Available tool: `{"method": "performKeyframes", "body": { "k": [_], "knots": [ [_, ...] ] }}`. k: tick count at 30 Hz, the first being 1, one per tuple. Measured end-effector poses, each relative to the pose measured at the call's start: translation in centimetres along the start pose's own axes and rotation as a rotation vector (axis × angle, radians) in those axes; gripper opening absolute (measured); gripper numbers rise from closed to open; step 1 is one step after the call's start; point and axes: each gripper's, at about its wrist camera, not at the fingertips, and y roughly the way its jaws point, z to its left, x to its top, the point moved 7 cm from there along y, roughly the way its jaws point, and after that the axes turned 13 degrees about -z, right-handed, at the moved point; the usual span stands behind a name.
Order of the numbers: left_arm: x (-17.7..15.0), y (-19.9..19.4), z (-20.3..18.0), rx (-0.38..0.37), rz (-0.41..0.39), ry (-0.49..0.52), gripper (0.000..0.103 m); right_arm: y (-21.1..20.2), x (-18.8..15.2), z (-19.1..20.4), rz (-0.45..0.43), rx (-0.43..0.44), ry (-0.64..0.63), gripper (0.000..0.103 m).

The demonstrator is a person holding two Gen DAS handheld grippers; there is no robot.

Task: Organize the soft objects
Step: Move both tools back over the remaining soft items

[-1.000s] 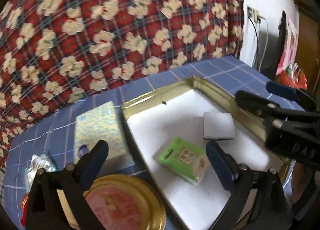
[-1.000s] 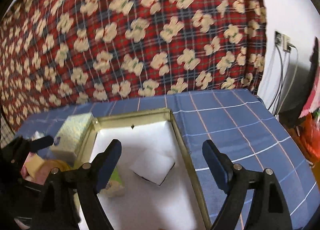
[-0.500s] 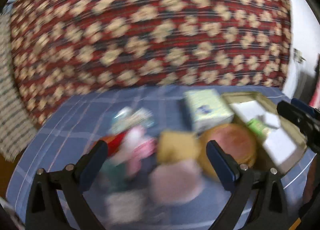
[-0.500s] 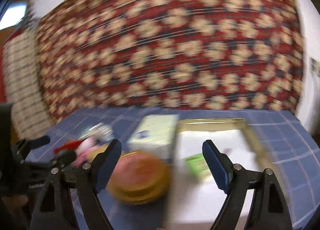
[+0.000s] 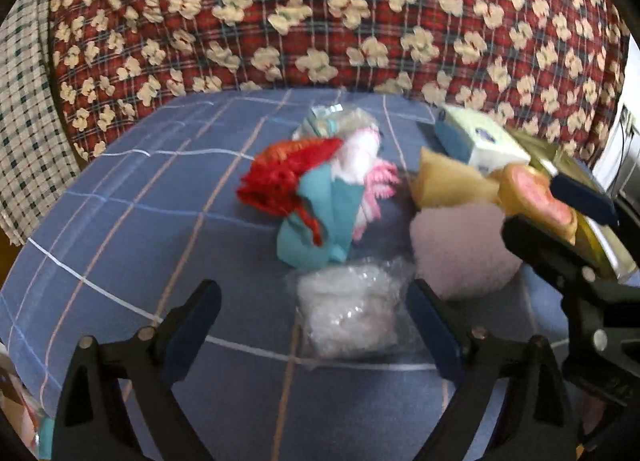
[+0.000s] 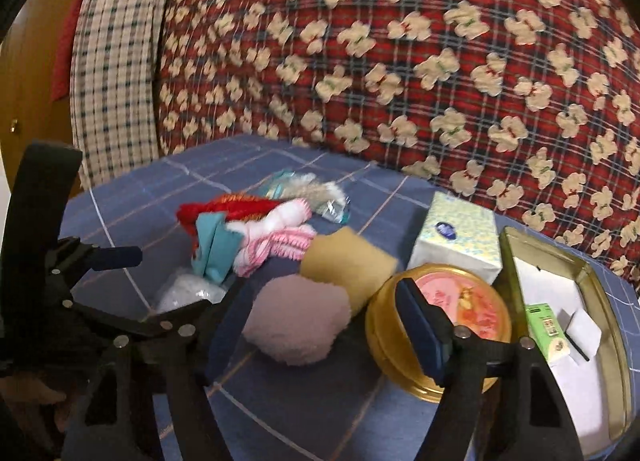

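Grippers (image 5: 312,309) tilted downward over bag (image 5: 352,313)

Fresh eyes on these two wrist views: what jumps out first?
The red plaid bear-print blanket fills the background behind the blue checked tablecloth. Mid-table sits a bright heap: a red knit piece on teal cloth, with a fluffy pink puff to its right. The gold round tin and the open rectangular tin stand at the far right.
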Motion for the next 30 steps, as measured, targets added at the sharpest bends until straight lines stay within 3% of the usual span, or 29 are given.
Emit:
{"method": "performKeyframes", "body": {
  "k": [7,16,26,30],
  "knots": [
    [-0.7,1.1,-0.9,-0.042,0.085,0.089,0.088,2.1,-1.0,0.9,0.099,0.045,-0.037,0.074],
    [-1.1,2.0,-1.1,-0.091,0.137,0.113,0.092,4.3,-2.3,0.8,0.202,0.039,-0.013,0.074],
    [-1.2,1.4,-0.9,-0.161,0.104,0.118,0.066,4.7,-2.7,1.3,0.227,0.067,0.008,0.073],
    [-1.1,1.4,-0.4,-0.170,0.099,0.104,0.064,4.7,-2.5,1.3,0.226,0.066,0.015,0.073]
  ]
}}
